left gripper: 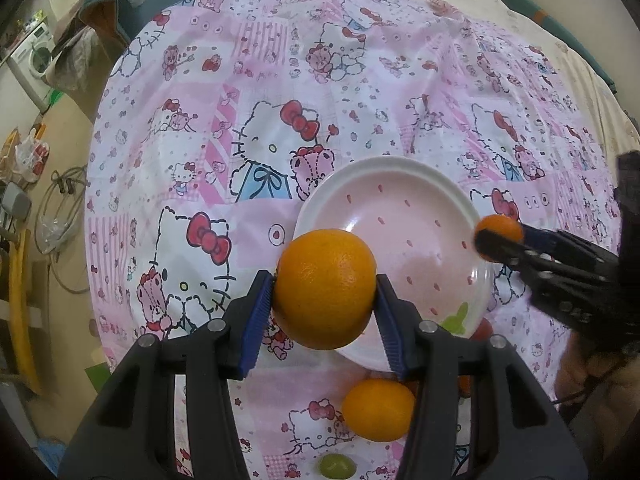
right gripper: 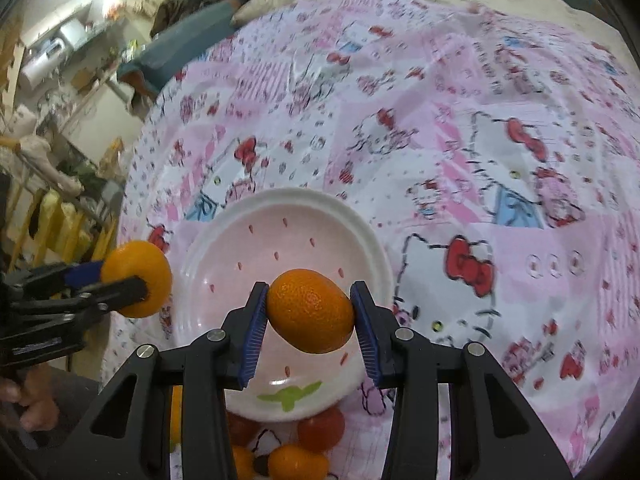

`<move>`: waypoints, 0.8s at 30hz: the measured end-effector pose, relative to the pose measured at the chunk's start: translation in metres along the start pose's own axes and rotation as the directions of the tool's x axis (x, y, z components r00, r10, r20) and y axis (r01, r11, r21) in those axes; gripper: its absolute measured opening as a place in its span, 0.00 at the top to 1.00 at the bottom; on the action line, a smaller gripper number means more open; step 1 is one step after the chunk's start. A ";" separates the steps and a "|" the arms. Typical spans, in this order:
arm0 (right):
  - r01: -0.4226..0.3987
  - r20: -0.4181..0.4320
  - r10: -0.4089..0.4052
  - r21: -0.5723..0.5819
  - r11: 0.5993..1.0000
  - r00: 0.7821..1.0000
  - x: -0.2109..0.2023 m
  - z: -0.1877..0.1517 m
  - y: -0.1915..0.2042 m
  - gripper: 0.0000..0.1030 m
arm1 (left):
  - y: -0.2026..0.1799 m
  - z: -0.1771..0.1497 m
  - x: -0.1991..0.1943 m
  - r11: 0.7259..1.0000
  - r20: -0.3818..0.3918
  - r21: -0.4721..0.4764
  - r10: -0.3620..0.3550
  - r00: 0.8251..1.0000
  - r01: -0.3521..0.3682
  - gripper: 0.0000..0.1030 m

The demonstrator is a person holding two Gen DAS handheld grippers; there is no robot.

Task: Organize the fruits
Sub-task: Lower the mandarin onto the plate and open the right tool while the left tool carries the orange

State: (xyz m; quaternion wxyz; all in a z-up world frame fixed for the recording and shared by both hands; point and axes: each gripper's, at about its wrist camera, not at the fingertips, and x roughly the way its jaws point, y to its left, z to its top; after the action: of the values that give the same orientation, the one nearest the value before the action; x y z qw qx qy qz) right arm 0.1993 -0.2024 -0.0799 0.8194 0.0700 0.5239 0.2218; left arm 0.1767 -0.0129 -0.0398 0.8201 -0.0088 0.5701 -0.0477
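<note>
Carrying now: two oranges, one in each claw, both held above the plate (left gripper: pixel 400 168).
Left claw (left gripper: pixel 325 300): clenched on the big orange (left gripper: pixel 325 288), over the plate's left rim.
Right claw (right gripper: pixel 310 322): clenched on the small orange (right gripper: pixel 310 312), over the plate's middle.
Risk: the smooth round fruit may slip or roll off the plate if released too high or too near the rim.
Count: one plate; on the cloth (right gripper: pixel 480 140) near it, at least two oranges, two red fruits and one green fruit.
</note>
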 end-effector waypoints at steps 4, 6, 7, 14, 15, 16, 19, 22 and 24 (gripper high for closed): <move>0.028 -0.036 -0.030 -0.047 0.998 0.999 0.028 0.008 0.005 0.58 | 0.001 0.002 0.000 1.000 0.002 -0.001 -0.002 1.000 0.002 0.55; 0.061 -0.044 -0.065 -0.089 0.994 0.997 0.042 0.013 0.010 0.58 | 0.001 0.003 -0.001 1.000 0.007 0.001 -0.001 1.000 0.001 0.55; 0.071 -0.048 -0.076 -0.103 0.992 0.996 0.047 0.013 0.011 0.58 | 0.001 0.004 -0.001 1.000 0.009 0.001 0.000 1.000 0.000 0.55; 0.133 -0.068 -0.145 -0.156 0.979 0.987 0.068 0.014 0.011 0.57 | 0.003 0.005 0.003 1.000 0.004 -0.006 0.014 1.000 -0.013 0.55; 0.137 -0.067 -0.149 -0.157 0.978 0.987 0.068 0.014 0.011 0.57 | 0.003 0.005 0.004 1.000 0.003 -0.007 0.014 1.000 -0.014 0.55; 0.141 -0.066 -0.153 -0.158 0.977 0.986 0.067 0.014 0.012 0.56 | 0.004 0.005 0.005 1.000 -0.001 -0.008 0.015 1.000 -0.015 0.55; 0.141 -0.066 -0.152 -0.152 0.978 0.986 0.067 0.014 0.011 0.56 | 0.004 0.004 0.006 1.000 -0.004 -0.010 0.013 1.000 -0.013 0.55; 0.137 -0.066 -0.148 -0.156 0.978 0.987 0.067 0.015 0.011 0.56 | 0.003 0.003 0.005 1.000 0.002 -0.004 0.020 1.000 -0.020 0.55; 0.129 -0.066 -0.140 -0.145 0.981 0.988 0.067 0.016 0.010 0.52 | 0.005 0.003 0.006 1.000 0.003 -0.008 0.022 1.000 -0.022 0.55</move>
State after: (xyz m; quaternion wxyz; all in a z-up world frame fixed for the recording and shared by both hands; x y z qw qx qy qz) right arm 0.2340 -0.1623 -0.1252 0.8149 -0.0318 0.5413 0.2049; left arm 0.1820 -0.0088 -0.0444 0.8215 -0.0056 0.5690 -0.0364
